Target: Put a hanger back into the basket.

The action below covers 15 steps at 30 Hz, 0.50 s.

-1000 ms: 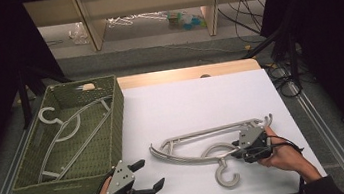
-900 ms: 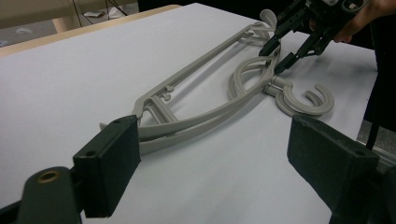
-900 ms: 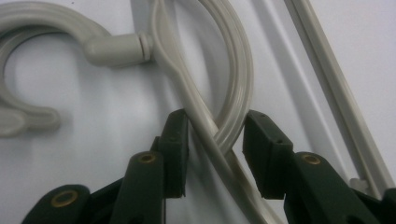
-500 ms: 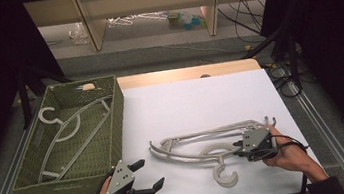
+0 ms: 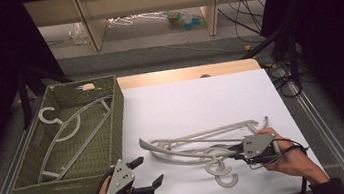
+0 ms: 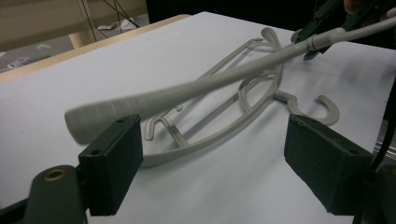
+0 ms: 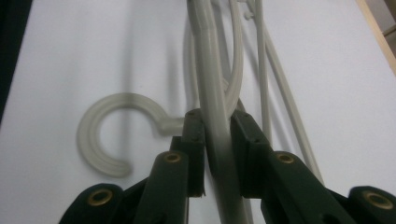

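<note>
While the person's hands rest at the near edge of the white table, a green basket sits on the far left. One grey hanger lies flat inside it.

Just right of the basket, near the front edge, is the left gripper. Its two black jaws are spread wide apart and nothing is between them. It points across the table toward the hangers. In the left gripper view, the wide end of the lifted hanger floats just in front of the open jaws and a little above them. It does not touch them.

Moving right, to the middle of the table, there are two grey hangers. One lies flat on the white top, and its round hook points toward the front edge. The other, the lifted hanger, crosses over it. Its far end is tipped up off the table.

On the right is the right gripper. Its jaws have just been closing, and now they pinch the thin arm of the lifted hanger. In the right gripper view, the two pads press on both sides of that arm. The hook of the flat hanger lies just to the left of the jaws, on the table.
</note>
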{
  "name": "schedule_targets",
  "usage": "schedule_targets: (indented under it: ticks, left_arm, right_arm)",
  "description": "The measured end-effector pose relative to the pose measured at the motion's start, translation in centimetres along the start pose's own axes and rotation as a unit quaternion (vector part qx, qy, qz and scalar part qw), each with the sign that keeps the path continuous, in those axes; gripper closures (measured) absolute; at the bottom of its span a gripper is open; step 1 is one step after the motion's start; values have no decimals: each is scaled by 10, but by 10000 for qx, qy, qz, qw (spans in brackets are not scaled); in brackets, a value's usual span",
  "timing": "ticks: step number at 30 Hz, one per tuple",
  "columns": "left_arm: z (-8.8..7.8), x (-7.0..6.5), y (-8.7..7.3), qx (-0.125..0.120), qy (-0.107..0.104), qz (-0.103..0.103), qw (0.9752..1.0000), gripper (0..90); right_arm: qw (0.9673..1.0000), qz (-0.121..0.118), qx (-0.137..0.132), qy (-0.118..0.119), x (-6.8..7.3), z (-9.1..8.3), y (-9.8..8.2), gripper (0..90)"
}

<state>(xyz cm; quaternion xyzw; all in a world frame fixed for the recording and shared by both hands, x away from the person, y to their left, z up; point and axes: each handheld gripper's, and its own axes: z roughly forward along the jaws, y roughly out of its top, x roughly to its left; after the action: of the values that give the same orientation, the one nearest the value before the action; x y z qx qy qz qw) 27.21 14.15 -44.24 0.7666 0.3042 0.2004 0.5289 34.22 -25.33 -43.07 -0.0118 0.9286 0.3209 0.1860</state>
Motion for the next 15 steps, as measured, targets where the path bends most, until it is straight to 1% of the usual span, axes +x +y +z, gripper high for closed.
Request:
schedule_targets:
  ticks: [1,2,3,4,5,6,7,8,10,11,12,13,14,15]
  left_arm:
    - [-1,-1,1,29,20,57,10000,195]
    - [0,-2,1,24,15,60,10000,195]
    - [0,-3,2,13,7,109,9999,195]
    - [1,-3,2,25,-8,194,9998,195]
    - [2,-4,4,8,-17,358,9994,194]
    - [3,-6,4,24,-28,444,9990,194]
    - [5,-7,4,14,-83,493,9987,194]
    - [5,-9,5,79,-93,537,9985,194]
    - [7,-12,5,106,-114,572,9982,194]
    - [8,-14,6,126,-146,607,9980,196]
    - [8,-10,8,64,411,957,9945,196]
    - [9,-7,13,166,677,1593,9848,196]
    - [9,-7,13,166,677,1593,9848,198]
    - [16,-22,7,229,-191,777,9965,198]
  right_arm:
    - [10000,-37,30,57,2,0,2,774]
    - [9999,-94,18,111,4,1,4,774]
    - [9998,-117,8,150,5,1,5,774]
    - [9997,-118,-3,194,7,2,7,775]
    - [9997,-142,-7,216,9,2,9,775]
    - [9995,-189,-30,254,11,3,11,775]
    - [9992,-246,-43,308,12,3,13,775]
    - [9990,-286,-49,349,13,4,14,775]
    - [9989,-304,-48,360,14,5,15,775]
    - [9985,-355,-36,419,16,6,17,774]
    - [9983,-376,-44,445,17,7,18,774]
    - [9980,-377,-32,499,18,9,20,773]
    - [9980,-377,-32,499,18,9,20,773]
    - [9980,-393,-14,497,19,9,20,773]
